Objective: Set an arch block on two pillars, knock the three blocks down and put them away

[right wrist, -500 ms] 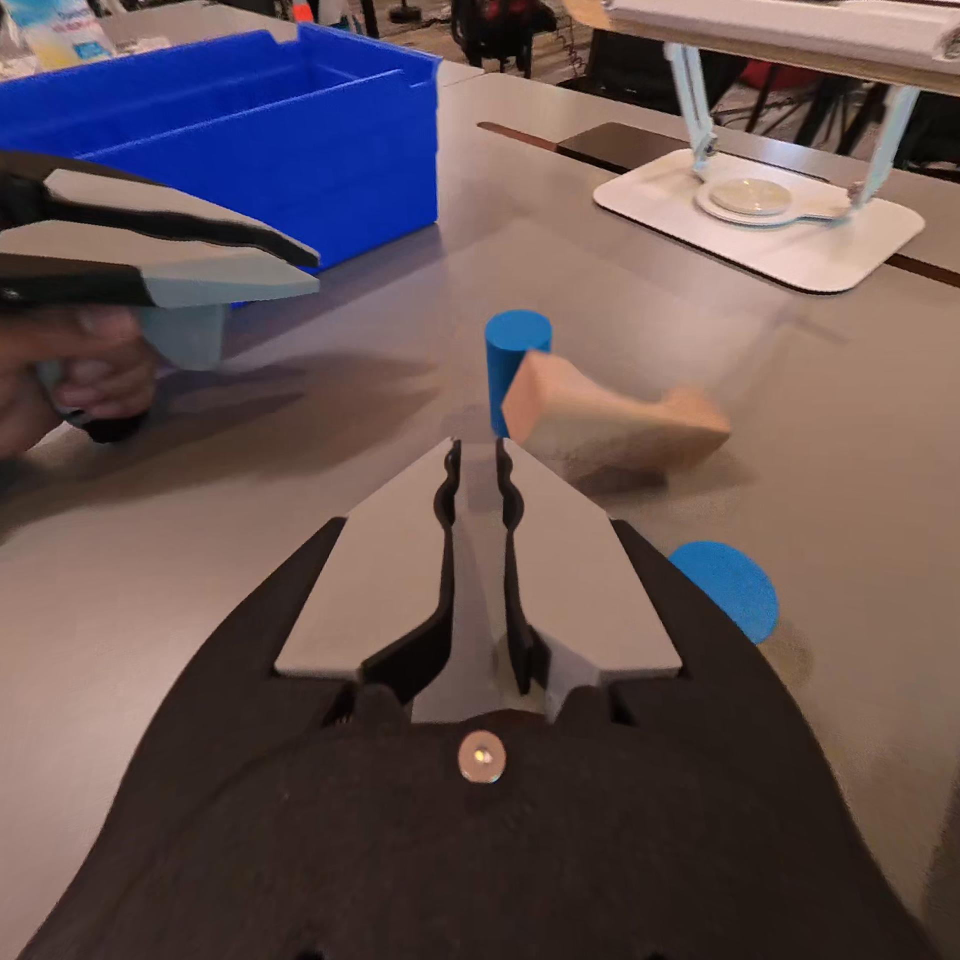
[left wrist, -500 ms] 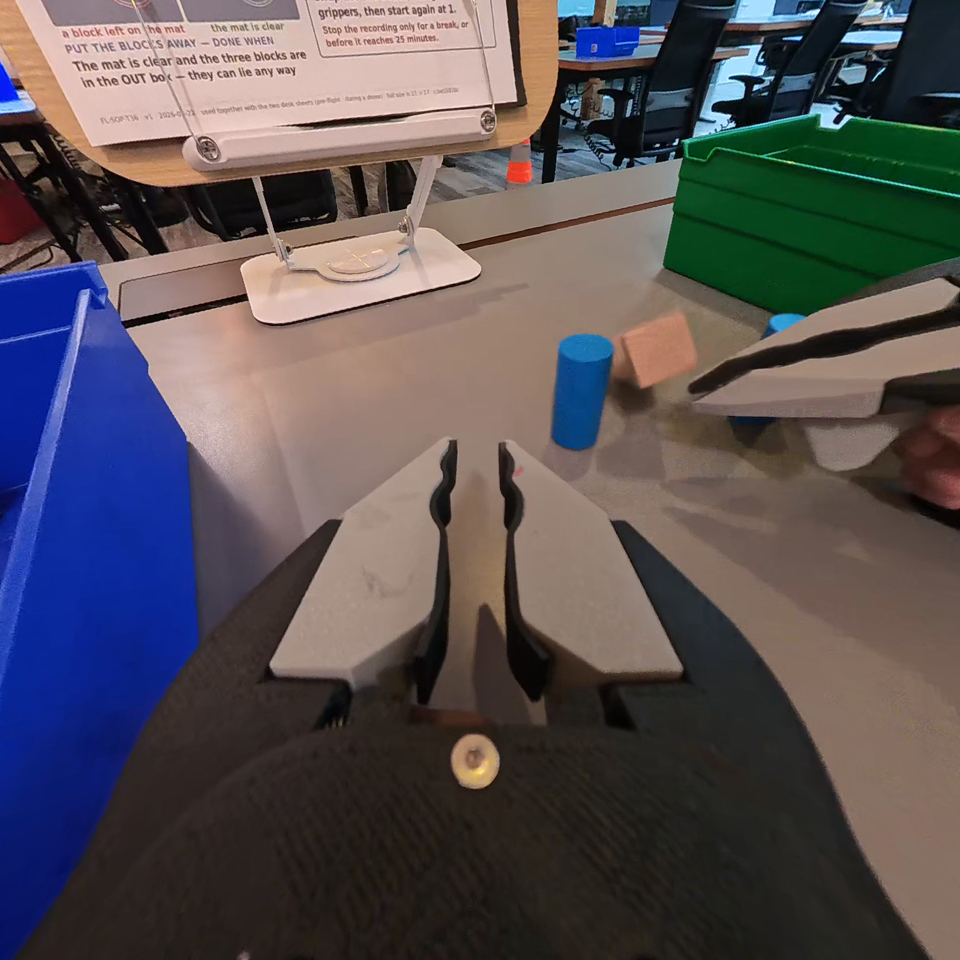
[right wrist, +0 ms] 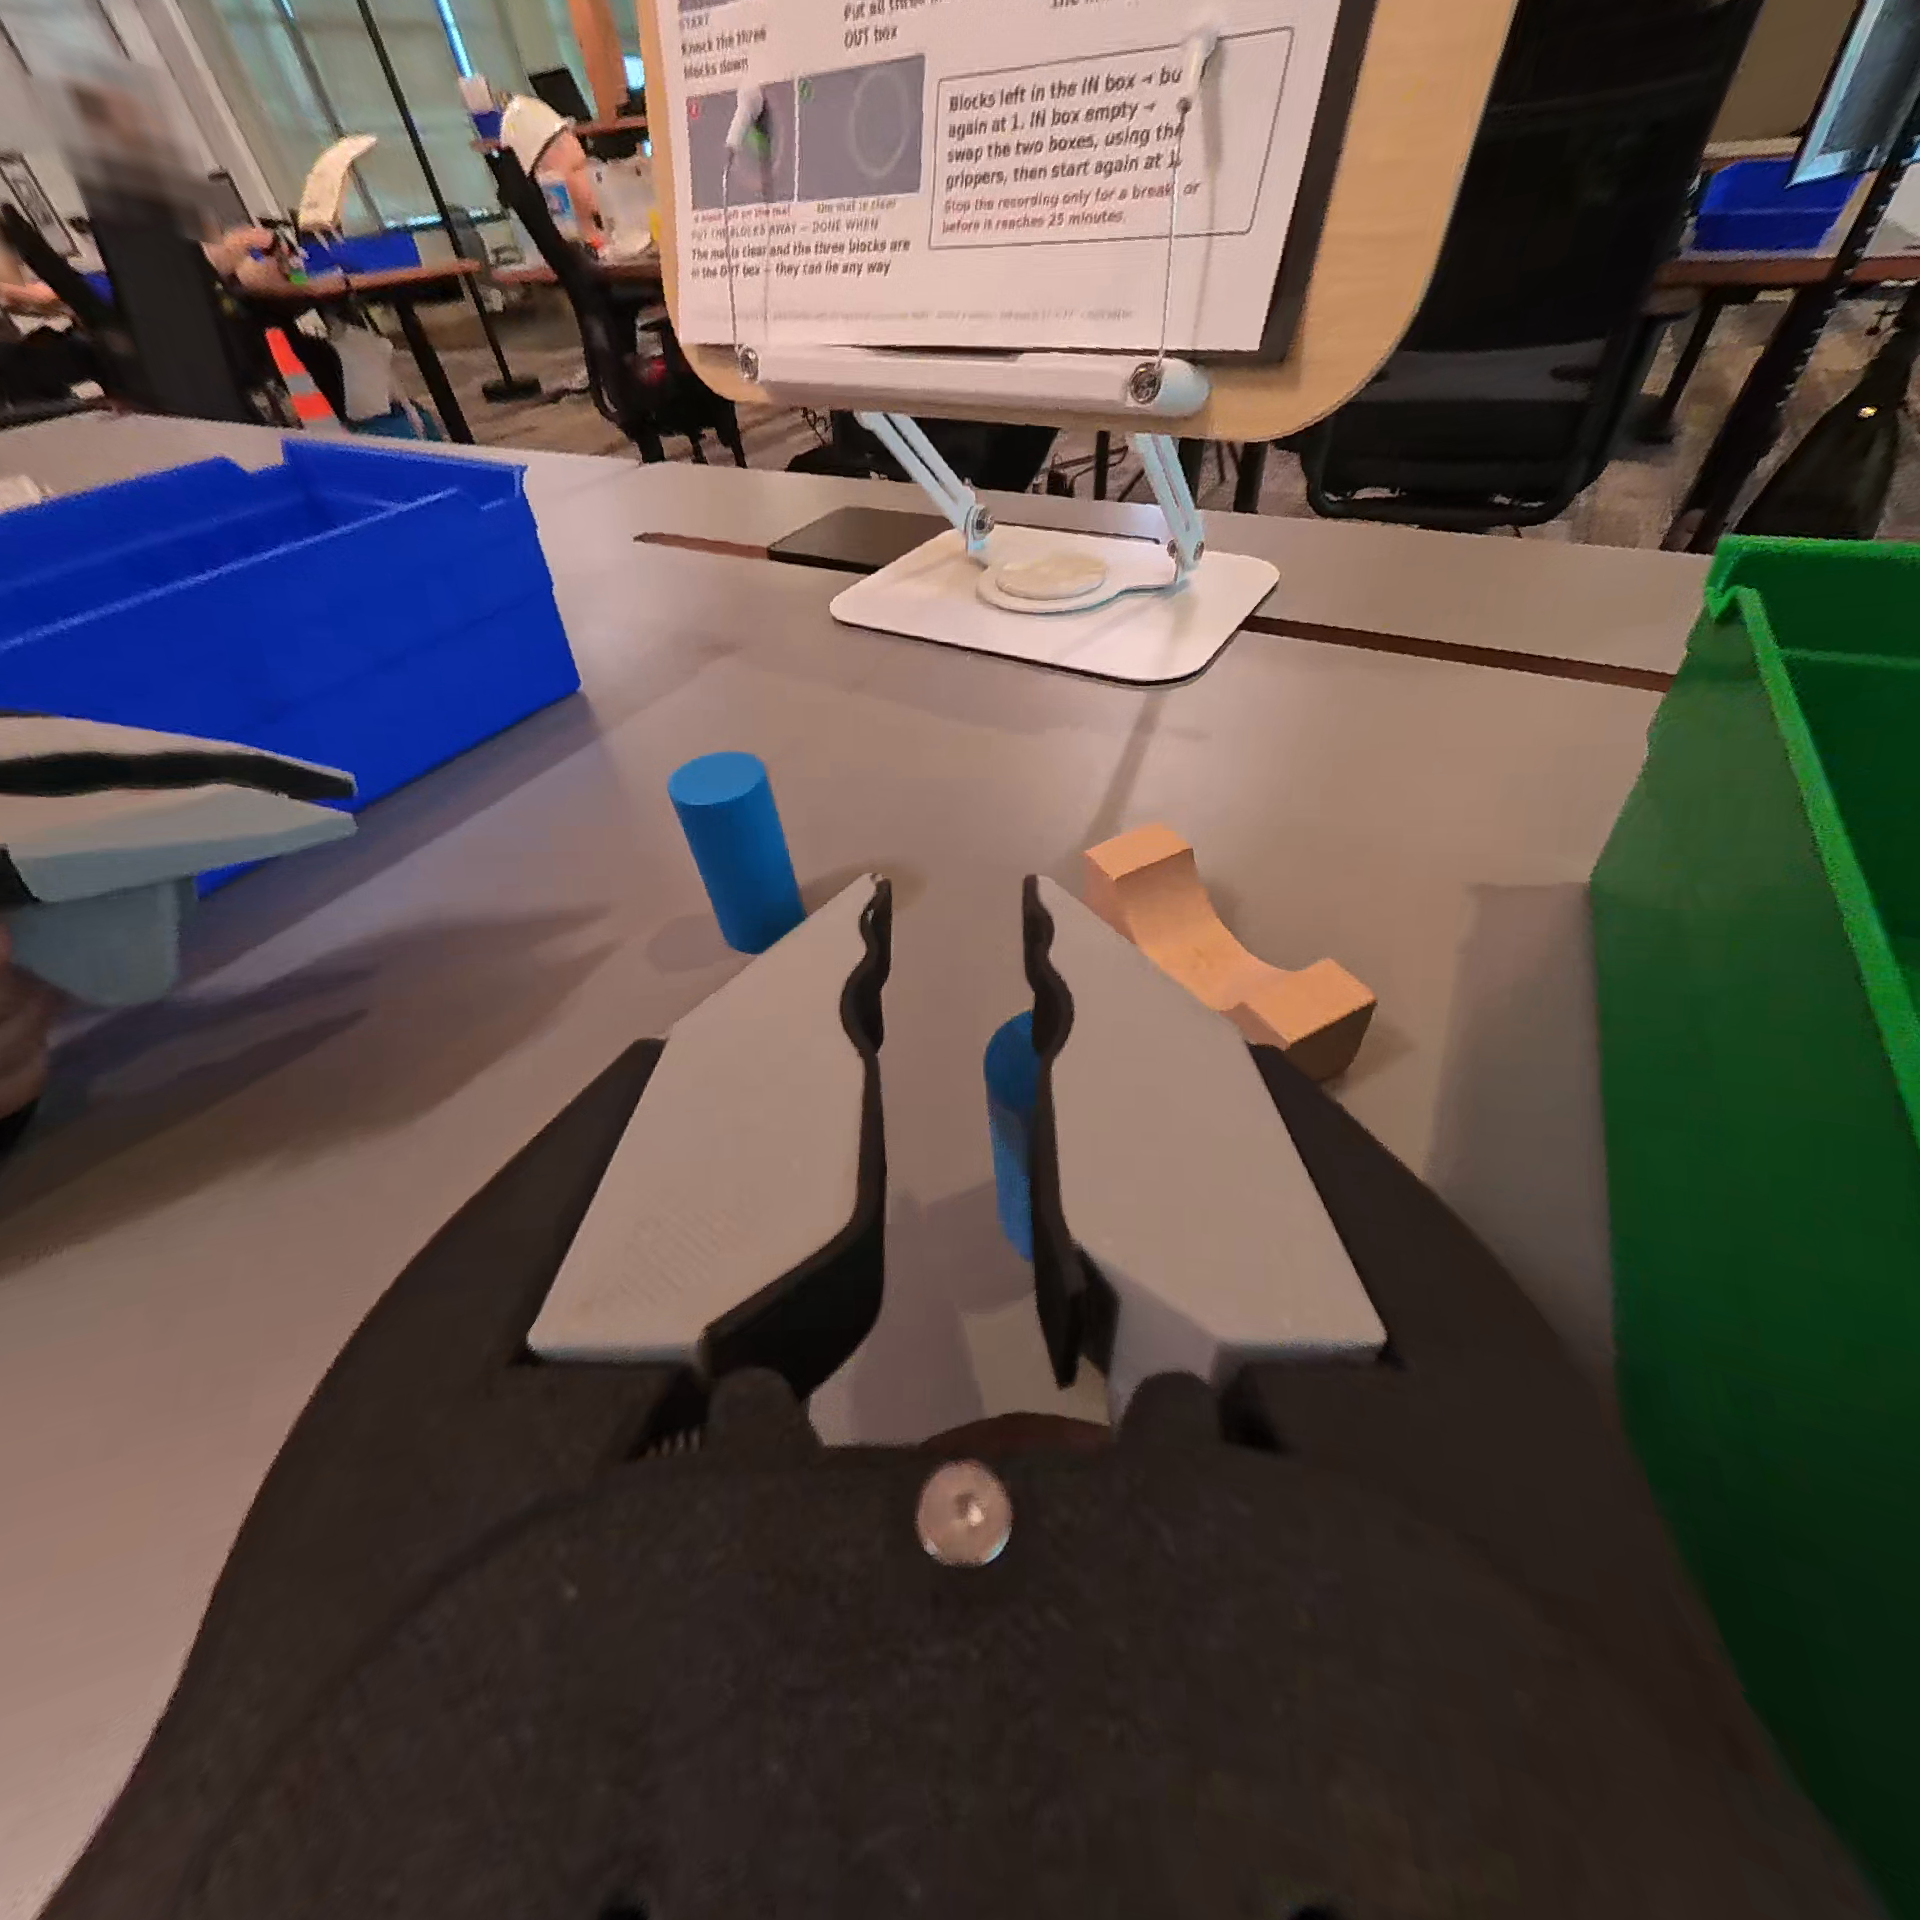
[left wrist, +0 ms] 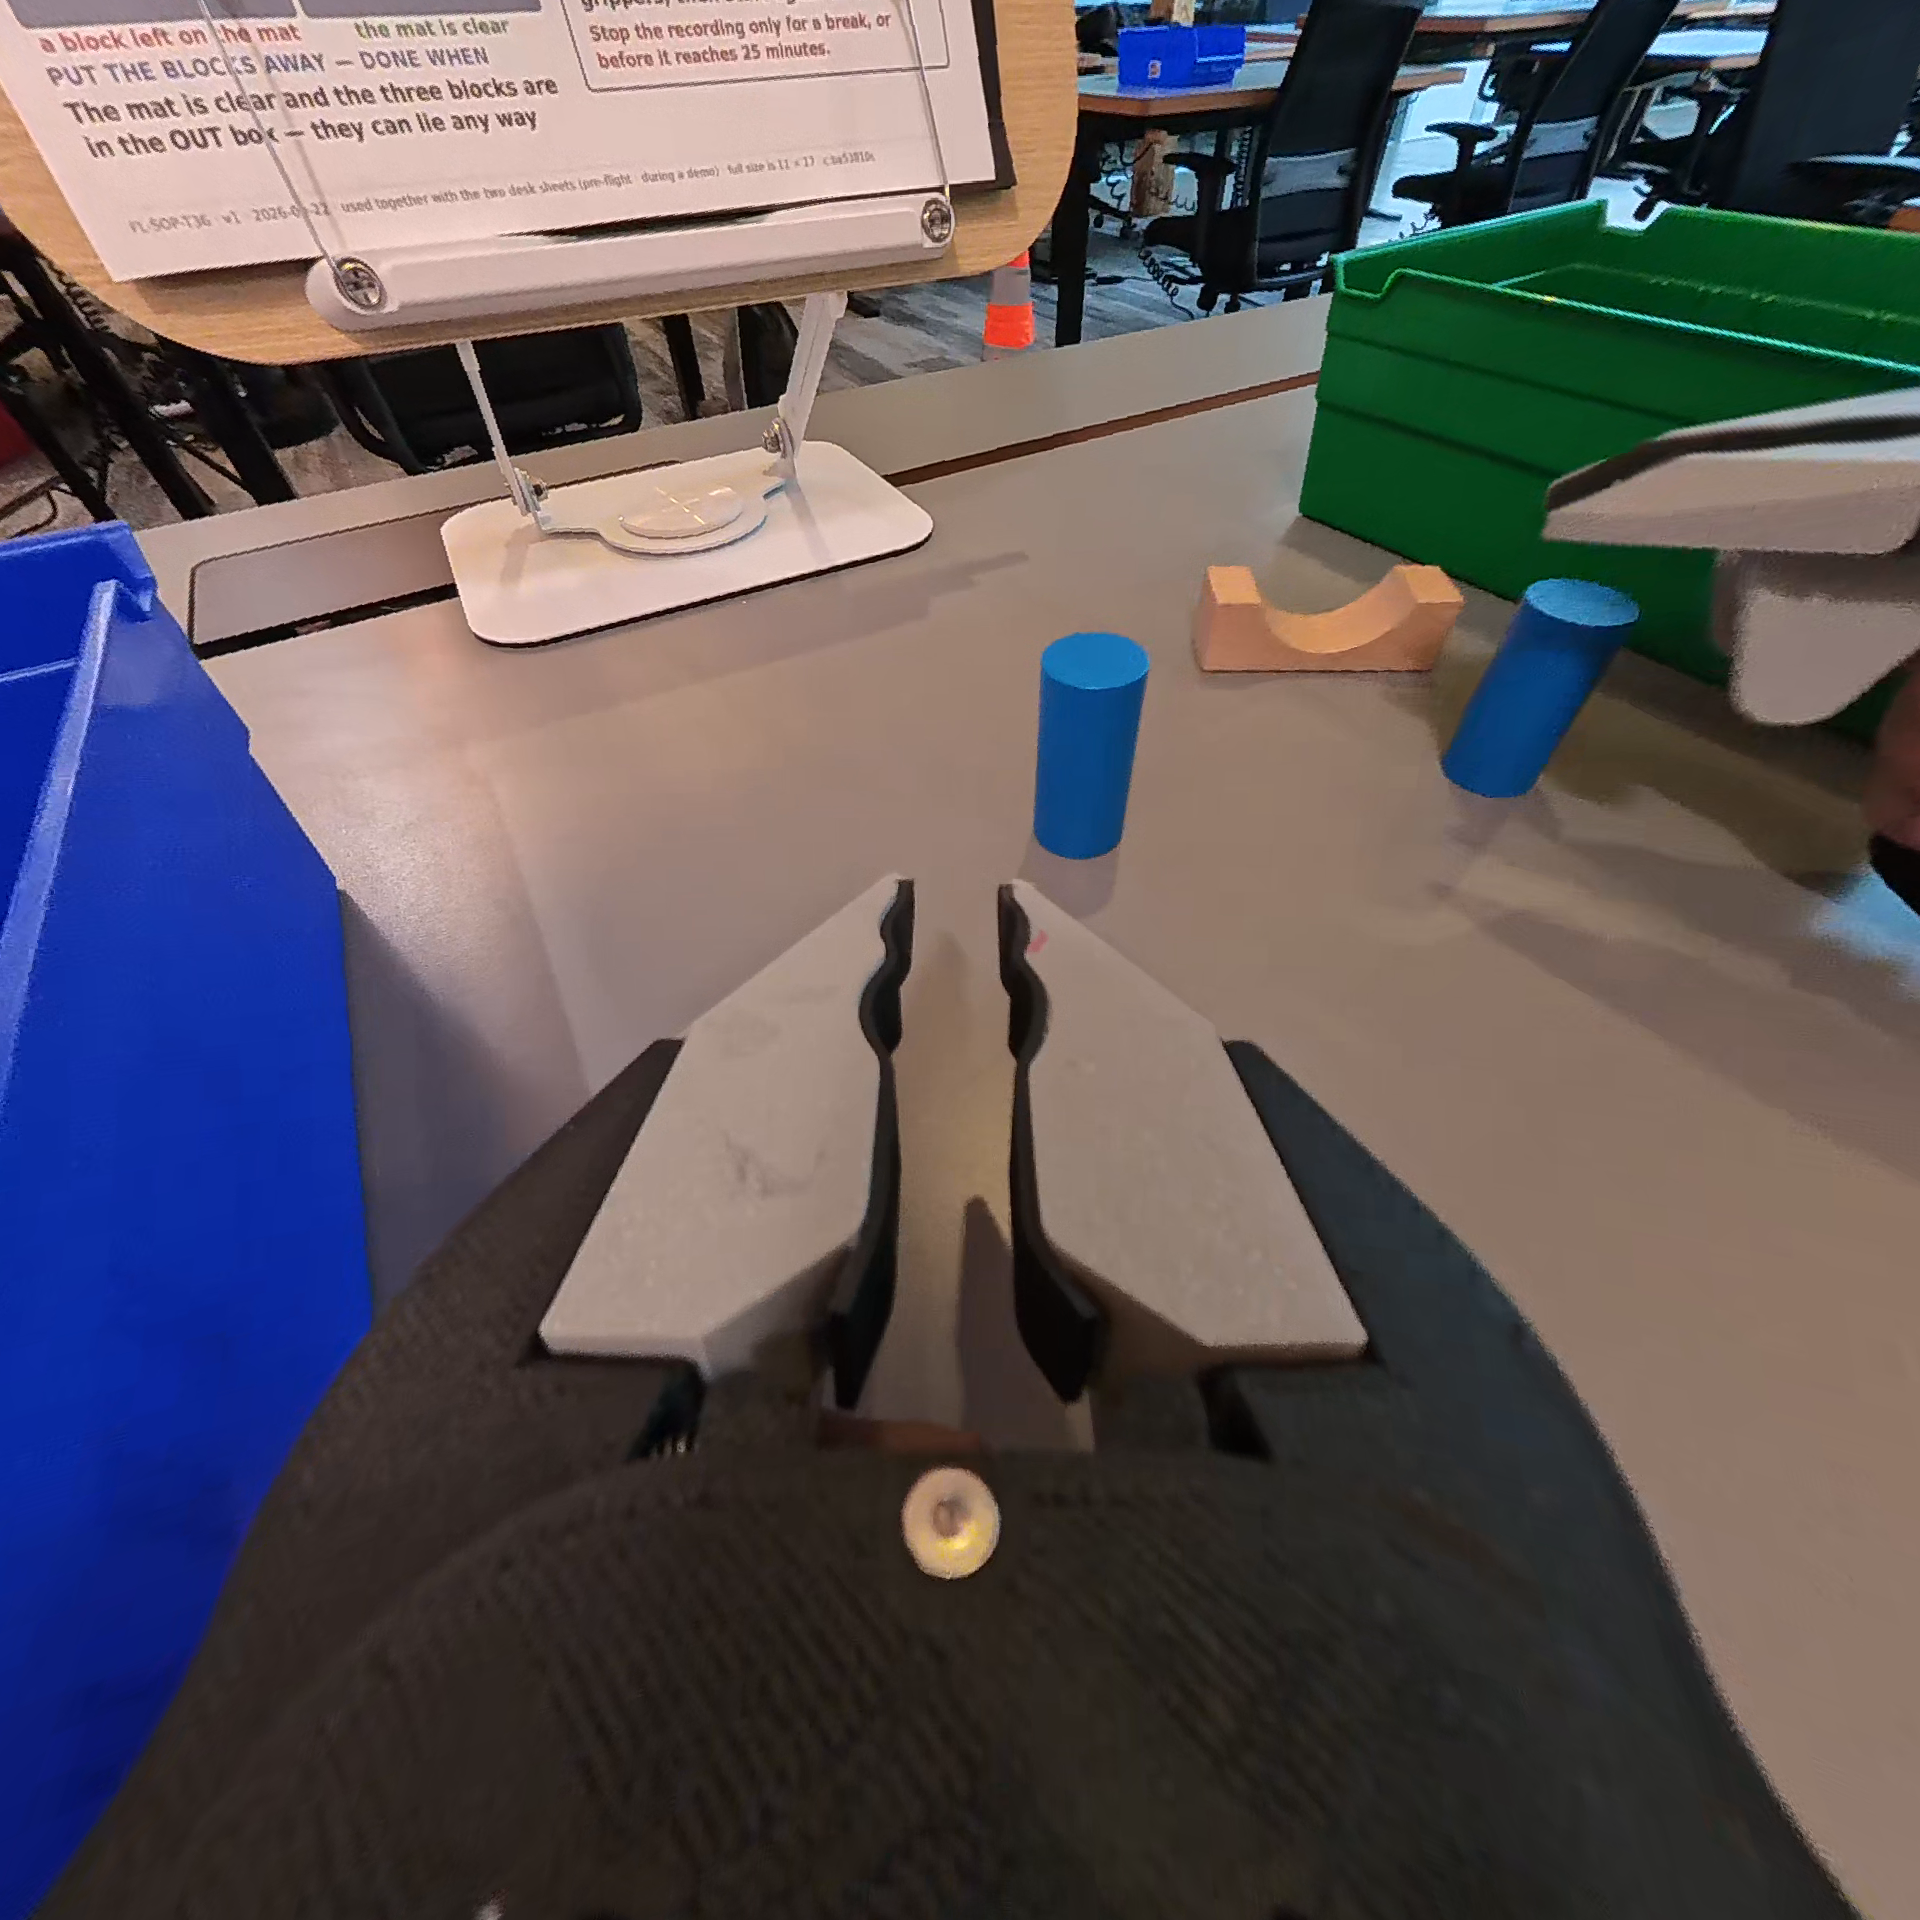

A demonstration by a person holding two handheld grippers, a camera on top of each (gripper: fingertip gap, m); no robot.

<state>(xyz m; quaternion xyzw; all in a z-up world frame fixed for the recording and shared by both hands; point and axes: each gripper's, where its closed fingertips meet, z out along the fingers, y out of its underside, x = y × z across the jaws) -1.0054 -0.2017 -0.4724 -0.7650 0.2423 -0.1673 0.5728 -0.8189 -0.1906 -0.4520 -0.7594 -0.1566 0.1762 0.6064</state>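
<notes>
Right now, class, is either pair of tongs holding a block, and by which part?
Nothing is held. The left tongs and right tongs are open and empty; the second blue cylinder only leans below the right pair.

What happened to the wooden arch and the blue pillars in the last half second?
The arch block was tumbling in mid-fall; now it lies still on the table, curve upward. One blue pillar now leans over, under the right gripper, whose jaws have spread a little with nothing gripped. The other blue pillar stays upright. The left gripper stays empty, and the blue bin and green bin haven't moved.
</notes>
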